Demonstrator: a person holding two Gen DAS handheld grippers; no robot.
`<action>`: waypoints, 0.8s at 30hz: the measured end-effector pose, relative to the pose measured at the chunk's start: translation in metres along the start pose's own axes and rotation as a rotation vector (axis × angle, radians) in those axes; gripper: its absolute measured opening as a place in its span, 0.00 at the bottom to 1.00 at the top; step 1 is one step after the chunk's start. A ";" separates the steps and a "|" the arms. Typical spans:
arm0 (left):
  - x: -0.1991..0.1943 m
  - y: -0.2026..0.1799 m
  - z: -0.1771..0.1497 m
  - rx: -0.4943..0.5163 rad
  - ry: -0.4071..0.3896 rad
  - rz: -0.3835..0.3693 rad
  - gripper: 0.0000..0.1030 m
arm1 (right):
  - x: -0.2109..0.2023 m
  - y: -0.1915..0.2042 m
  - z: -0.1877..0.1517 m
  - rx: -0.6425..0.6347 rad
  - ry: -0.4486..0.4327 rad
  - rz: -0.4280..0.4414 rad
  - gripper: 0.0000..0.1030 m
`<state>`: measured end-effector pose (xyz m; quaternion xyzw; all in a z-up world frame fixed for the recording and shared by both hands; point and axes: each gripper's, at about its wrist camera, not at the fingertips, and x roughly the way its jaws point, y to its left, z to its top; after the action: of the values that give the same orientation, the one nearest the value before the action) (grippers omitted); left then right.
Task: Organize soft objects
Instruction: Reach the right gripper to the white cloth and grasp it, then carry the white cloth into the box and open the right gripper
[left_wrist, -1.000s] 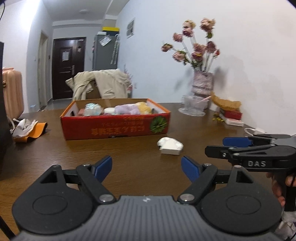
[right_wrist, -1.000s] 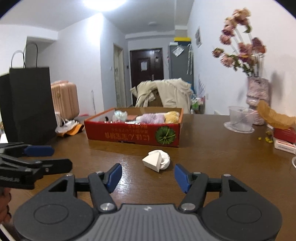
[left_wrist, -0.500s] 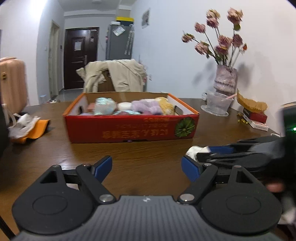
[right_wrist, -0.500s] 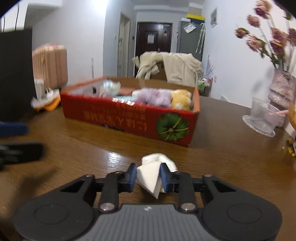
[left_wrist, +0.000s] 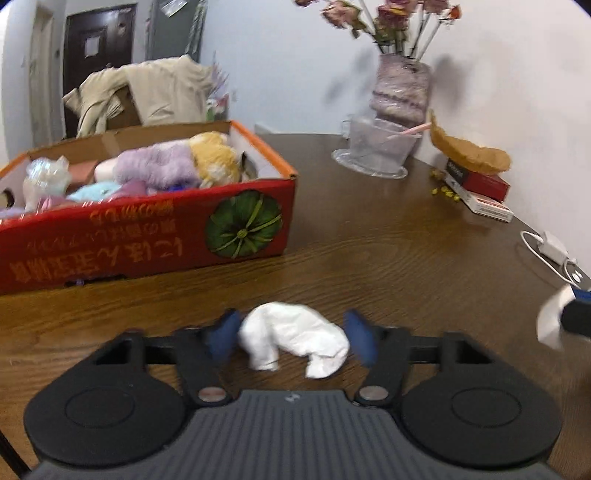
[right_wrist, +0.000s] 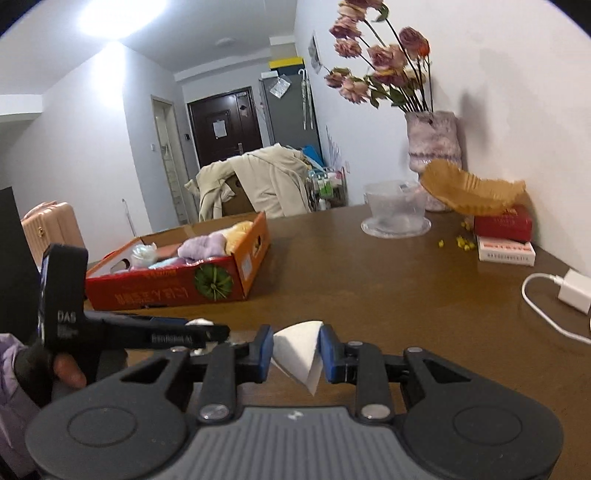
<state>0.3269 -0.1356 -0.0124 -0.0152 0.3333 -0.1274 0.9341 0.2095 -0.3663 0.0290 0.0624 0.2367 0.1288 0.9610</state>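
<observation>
Separation of the white pair is seen: the folded tissue (right_wrist: 297, 349) is clenched in the right gripper (right_wrist: 296, 350), while the left gripper (left_wrist: 291, 338), its jaws just closing, is set around the crumpled wad (left_wrist: 295, 338) on the table (left_wrist: 406, 258), ready for the red box (left_wrist: 147, 229).

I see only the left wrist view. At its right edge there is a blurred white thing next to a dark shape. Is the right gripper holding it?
Observer: Yes. In the right wrist view the right gripper is shut on a folded white tissue, with both blue pads pressing its sides.
Operator: Thank you. My view cuts off the left end of the red box. Is there something beyond it?
Observer: A pink suitcase stands beyond the left end of the red box.
</observation>
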 end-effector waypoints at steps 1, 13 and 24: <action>0.000 0.001 -0.001 -0.004 0.007 0.005 0.40 | -0.001 -0.002 -0.001 -0.001 0.002 0.003 0.26; -0.084 0.005 -0.021 -0.029 -0.111 -0.029 0.22 | 0.002 0.033 -0.006 -0.031 0.000 0.117 0.26; -0.112 0.095 0.056 -0.079 -0.287 0.039 0.22 | 0.128 0.095 0.100 -0.069 -0.022 0.305 0.28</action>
<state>0.3002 -0.0191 0.0893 -0.0636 0.2013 -0.0923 0.9731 0.3451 -0.2454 0.0782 0.0659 0.2094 0.2808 0.9343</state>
